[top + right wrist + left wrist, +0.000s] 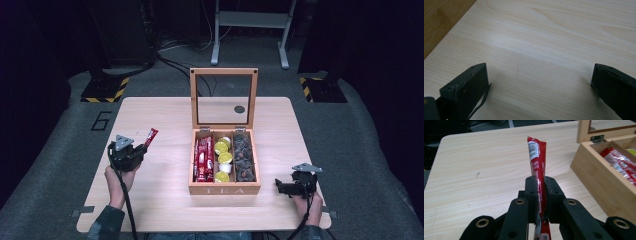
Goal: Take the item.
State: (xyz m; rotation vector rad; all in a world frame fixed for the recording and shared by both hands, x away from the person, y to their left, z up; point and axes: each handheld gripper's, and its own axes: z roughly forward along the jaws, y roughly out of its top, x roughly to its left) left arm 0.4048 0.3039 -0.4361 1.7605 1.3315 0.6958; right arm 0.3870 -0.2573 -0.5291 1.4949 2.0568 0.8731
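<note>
High view: the left gripper (141, 148) sits over the left part of the surface (165, 200), clamped on a red stick (150, 136) that juts up and away from it toward the far right. The left gripper view confirms the grip: the two black jaws press flat on the stick (537, 162) from both sides, about a third of the way up its length, and its long axis runs straight out along the gripper's own line, top end forward, bottom end trailing back below the jaws.

The box (224, 190) stands to this gripper's right, lid up, well apart from it. Its near-left compartment already holds more red sticks (203, 160), lying lengthwise front to back; yellow cups (223, 159) fill the middle and dark packets (244, 157) the right.

The right gripper (280, 187) rests low just beside the box's front right corner, jaws wide apart over bare wood with nothing between them.

Judging from this, the left hand alone carries the work. Whichever way the stick is bound, it lies to the left of the box, its long axis pointing ahead of the gripper and roughly in line with the compartment's length.
</note>
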